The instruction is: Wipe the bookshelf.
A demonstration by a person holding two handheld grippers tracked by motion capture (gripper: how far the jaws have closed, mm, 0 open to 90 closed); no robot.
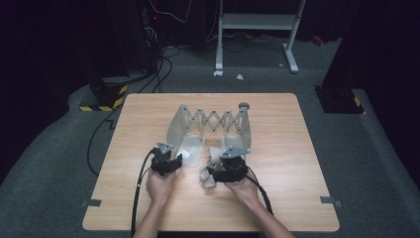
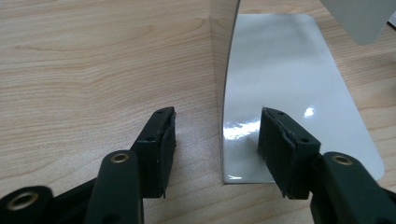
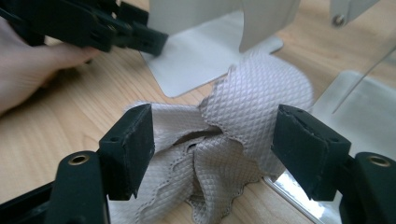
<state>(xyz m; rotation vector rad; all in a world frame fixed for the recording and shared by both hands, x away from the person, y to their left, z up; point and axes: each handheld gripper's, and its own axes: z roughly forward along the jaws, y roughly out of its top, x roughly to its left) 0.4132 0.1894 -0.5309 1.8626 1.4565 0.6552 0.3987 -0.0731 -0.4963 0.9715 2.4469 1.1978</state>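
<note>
High view was dim and soft: only the bench (image 1: 277, 198) was lit, from overhead, with the room beyond its far edge nearly black and detail low throughout. Both gripper views were brighter and sharper. The metal plate (image 2: 289, 93) showed white glare spots near the left gripper (image 2: 217, 140). The near jaws were slightly out of focus, and the textured cloth (image 3: 243, 112) stayed crisp.

A crumpled grey quilted cloth (image 3: 224, 154) lies bunched on the bench, just beside a metal expanding rack (image 1: 210, 124). The rack stands upright, its scissor lattice stretched between two curved end plates with flat feet.
</note>
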